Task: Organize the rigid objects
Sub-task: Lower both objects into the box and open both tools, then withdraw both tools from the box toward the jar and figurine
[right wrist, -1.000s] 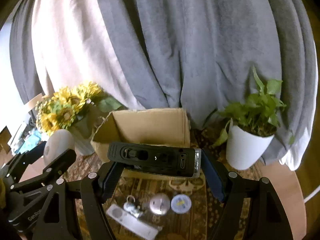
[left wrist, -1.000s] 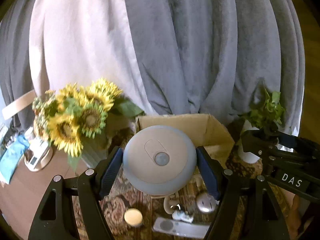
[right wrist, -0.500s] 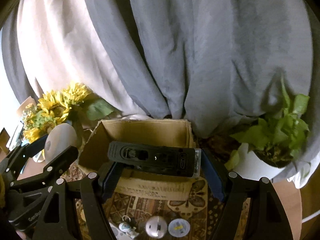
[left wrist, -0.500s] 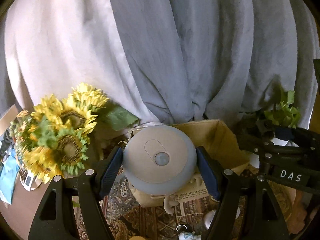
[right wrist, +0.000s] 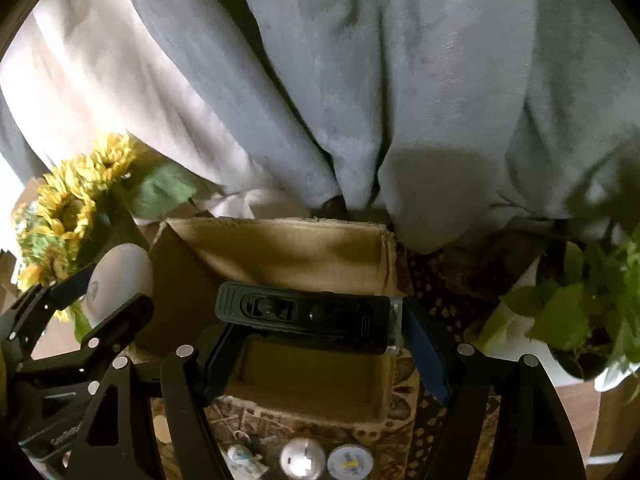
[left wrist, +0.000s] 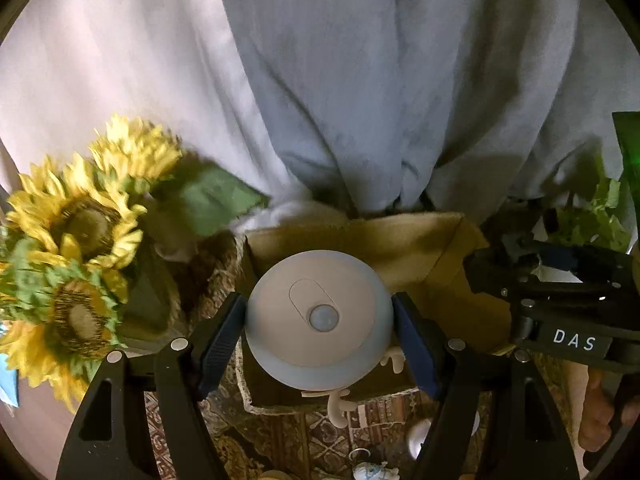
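Sensor puck (left wrist: 318,322) clamped between left jaws above box (left wrist: 436,264)

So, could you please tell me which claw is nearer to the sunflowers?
Left. The left claw, gripping the round sensor light, is beside the sunflowers; the right claw is over the cardboard box, farther away.

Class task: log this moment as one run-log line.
left hand-held gripper: shut on round sensor light | right hand-held gripper: shut on black device | both over open cardboard box | release: not yet
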The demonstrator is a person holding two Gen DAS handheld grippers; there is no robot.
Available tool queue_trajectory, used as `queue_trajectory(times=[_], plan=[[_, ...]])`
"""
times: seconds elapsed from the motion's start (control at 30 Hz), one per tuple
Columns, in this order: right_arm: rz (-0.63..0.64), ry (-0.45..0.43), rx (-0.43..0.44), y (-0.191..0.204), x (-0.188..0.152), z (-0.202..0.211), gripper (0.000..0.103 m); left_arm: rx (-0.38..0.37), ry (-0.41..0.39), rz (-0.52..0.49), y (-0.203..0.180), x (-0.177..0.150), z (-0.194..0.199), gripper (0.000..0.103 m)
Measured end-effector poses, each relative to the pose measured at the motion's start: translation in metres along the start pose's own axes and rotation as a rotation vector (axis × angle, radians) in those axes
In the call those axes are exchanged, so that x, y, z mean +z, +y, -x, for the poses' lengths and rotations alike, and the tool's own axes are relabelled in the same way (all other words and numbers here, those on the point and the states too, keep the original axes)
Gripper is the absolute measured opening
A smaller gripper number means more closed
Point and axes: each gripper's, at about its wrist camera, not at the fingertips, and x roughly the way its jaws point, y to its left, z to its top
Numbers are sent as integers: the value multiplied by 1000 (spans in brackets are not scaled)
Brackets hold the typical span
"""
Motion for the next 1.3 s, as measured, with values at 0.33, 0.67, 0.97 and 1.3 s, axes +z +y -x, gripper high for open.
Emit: queue_trajectory(times=[0.33, 0.67, 0.97, 1.3], plan=[[15, 137, 22, -3, 10, -44, 76, 6, 128, 6, 3, 5, -32, 73], [6, 131, 23, -3, 7, -43, 76, 56, 66, -17, 0, 6, -12, 77], [24, -4, -30, 1, -5, 2, 76, 90, -42, -36, -6, -7, 30, 77], [23, -112, -34, 15, -34, 52, 77, 125, -100, -22, -8, -36, 75, 78]])
